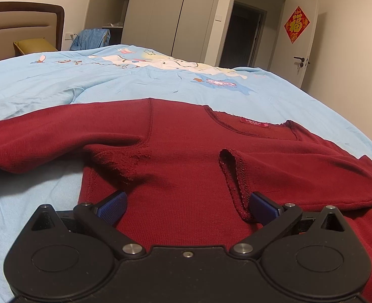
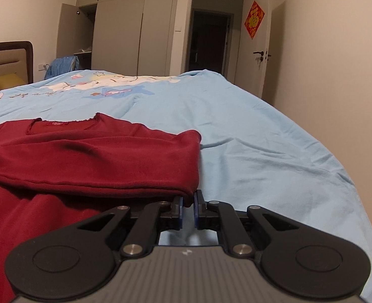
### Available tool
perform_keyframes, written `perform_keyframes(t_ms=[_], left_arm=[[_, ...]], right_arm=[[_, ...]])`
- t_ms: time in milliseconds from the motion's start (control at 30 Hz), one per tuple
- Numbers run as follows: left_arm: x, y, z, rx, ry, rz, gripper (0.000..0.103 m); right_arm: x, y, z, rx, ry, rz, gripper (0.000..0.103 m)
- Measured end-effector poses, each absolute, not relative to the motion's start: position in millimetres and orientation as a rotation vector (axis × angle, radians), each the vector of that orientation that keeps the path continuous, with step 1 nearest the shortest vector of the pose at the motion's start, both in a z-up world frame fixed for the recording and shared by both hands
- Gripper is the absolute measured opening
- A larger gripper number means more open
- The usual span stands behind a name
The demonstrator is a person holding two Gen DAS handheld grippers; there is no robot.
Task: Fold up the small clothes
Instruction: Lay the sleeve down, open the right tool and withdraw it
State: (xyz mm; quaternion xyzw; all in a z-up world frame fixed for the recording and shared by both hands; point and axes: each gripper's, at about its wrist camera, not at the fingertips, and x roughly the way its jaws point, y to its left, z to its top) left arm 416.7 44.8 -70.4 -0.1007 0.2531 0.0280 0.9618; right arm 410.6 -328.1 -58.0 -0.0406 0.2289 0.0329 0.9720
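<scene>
Red knit top: we judge it light, limp. Left gripper splayed wide, empty. Right gripper pinches what looks like its folded corner; a good hold.

The red top's left sleeve runs off the frame edge.

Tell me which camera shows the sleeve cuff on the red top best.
The left wrist view: the sleeve cuff lies open-ended on the red top, stitching visible. The right wrist view shows only the folded sleeve's edge; the cuff is outside the frame.
</scene>
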Motion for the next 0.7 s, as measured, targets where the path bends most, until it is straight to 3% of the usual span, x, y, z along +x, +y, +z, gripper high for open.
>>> perform_keyframes(t_ms=[33, 167, 233, 300, 367, 433, 700], left_arm=[[416.8, 44.6, -70.4, -0.205, 0.512, 0.056, 0.103], [416.1, 46.0, -71.1, -0.221, 0.501, 0.05, 0.103], [414.1, 49.1, -71.8, -0.236, 0.492, 0.044, 0.102], [411.2, 50.4, -70.8, -0.247, 0.48, 0.043, 0.102], [407.5, 53.5, -66.6, -0.267, 0.476, 0.035, 0.102], [398.4, 63.6, -60.0, -0.329, 0.479, 0.038, 0.102], [326.8, 118.7, -37.1, -0.461, 0.465, 0.168, 0.102]], right_arm=[[407.9, -328.3, -57.0, -0.082, 0.466, 0.075, 0.014], [386.7, -328.3, -50.6, -0.095, 0.456, 0.106, 0.056], [373.7, -326.8, -45.3, -0.101, 0.451, 0.126, 0.067], [359.7, -324.3, -39.0, -0.089, 0.445, 0.154, 0.088], [345.1, -320.7, -32.0, -0.064, 0.434, 0.196, 0.098], [331.8, -314.5, -25.7, -0.047, 0.42, 0.242, 0.103], [293.8, -269.8, -21.2, -0.02, 0.388, 0.394, 0.103]])
